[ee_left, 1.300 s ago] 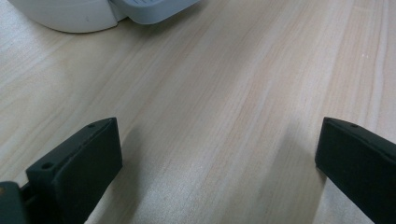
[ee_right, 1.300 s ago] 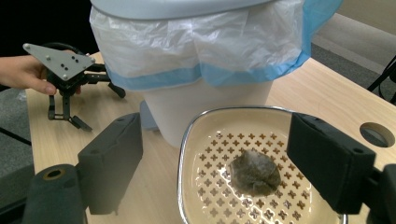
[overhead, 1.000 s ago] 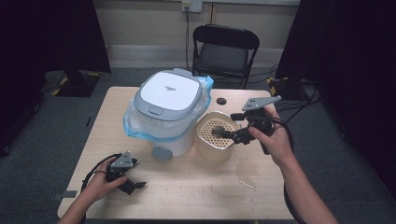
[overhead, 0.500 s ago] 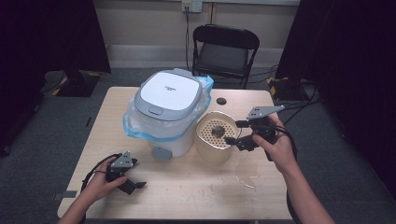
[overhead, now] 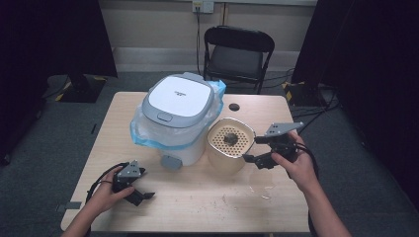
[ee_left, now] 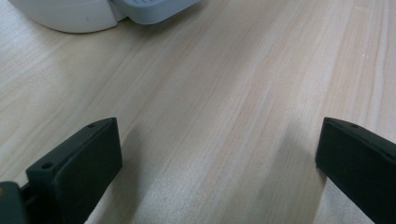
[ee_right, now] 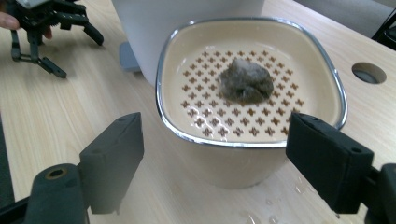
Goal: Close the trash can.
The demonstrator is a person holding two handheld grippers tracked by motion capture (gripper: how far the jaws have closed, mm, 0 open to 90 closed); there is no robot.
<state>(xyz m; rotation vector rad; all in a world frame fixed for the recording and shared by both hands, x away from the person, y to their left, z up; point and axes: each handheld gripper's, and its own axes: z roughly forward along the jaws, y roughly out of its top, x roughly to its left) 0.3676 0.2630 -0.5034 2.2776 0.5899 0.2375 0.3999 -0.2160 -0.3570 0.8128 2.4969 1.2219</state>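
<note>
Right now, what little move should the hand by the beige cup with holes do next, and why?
Probably ease the right tool forward a bit further until its jaws straddle the beige container, then close. The jaws stand open on either side of the container's near wall without touching it, and nothing is held yet. The grey-brown clump sits on the perforated insert, so keep it level.

Bare table point(overhead: 197, 202) lies open in front; white bin point(overhead: 175, 116) blocks the middle.
</note>
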